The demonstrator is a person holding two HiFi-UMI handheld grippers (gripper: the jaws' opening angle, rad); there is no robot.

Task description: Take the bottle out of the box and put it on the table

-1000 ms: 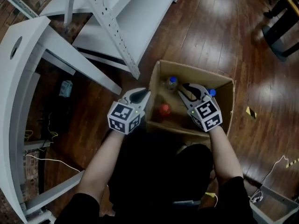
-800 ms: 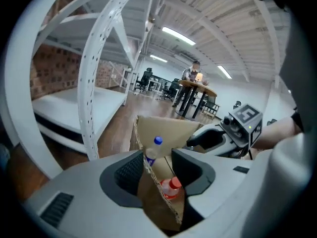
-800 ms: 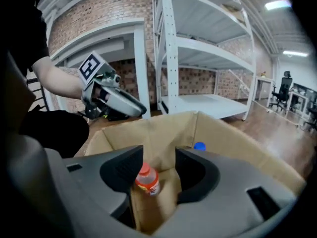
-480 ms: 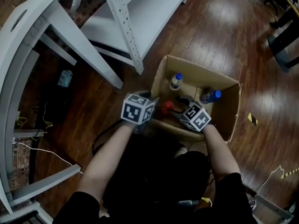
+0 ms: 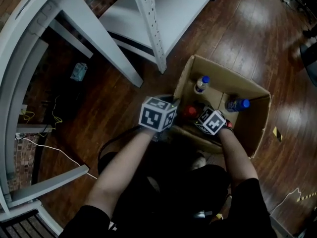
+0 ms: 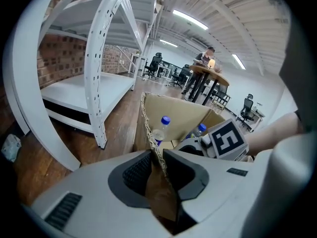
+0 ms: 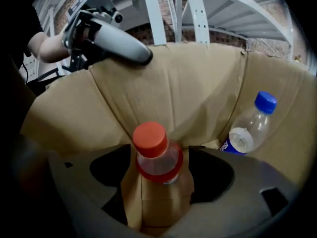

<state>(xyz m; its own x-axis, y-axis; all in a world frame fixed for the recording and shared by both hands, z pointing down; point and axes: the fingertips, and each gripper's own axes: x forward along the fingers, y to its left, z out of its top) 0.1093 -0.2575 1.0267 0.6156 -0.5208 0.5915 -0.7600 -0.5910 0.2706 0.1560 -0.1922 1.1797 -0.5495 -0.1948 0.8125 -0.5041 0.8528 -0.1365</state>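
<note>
An open cardboard box (image 5: 260, 128) stands on the wooden floor. Inside it stand a red-capped bottle (image 5: 190, 112) and two blue-capped bottles (image 5: 201, 84), (image 5: 237, 104). My left gripper (image 5: 171, 102) sits on the box's left wall (image 6: 148, 118). Its jaws have just been closing and are shut on that cardboard edge (image 6: 157, 158). My right gripper (image 7: 159, 155) reaches down into the box. Its jaws have just been opening and stand wide on either side of the red-capped bottle (image 7: 151, 142) without touching it. One blue-capped bottle (image 7: 250, 125) leans in the corner to the right.
A white metal shelf frame (image 5: 153, 29) stands just beyond the box. A curved white table (image 5: 20, 58) runs along the left. Cables (image 5: 44, 148) and a small pale object (image 5: 78, 72) lie on the floor beneath it. A person stands at a distant table (image 6: 205, 73).
Both grippers have come down to the box. The left one settled onto the left wall and closed on it. The right one dropped inside and opened around the red-capped bottle.
</note>
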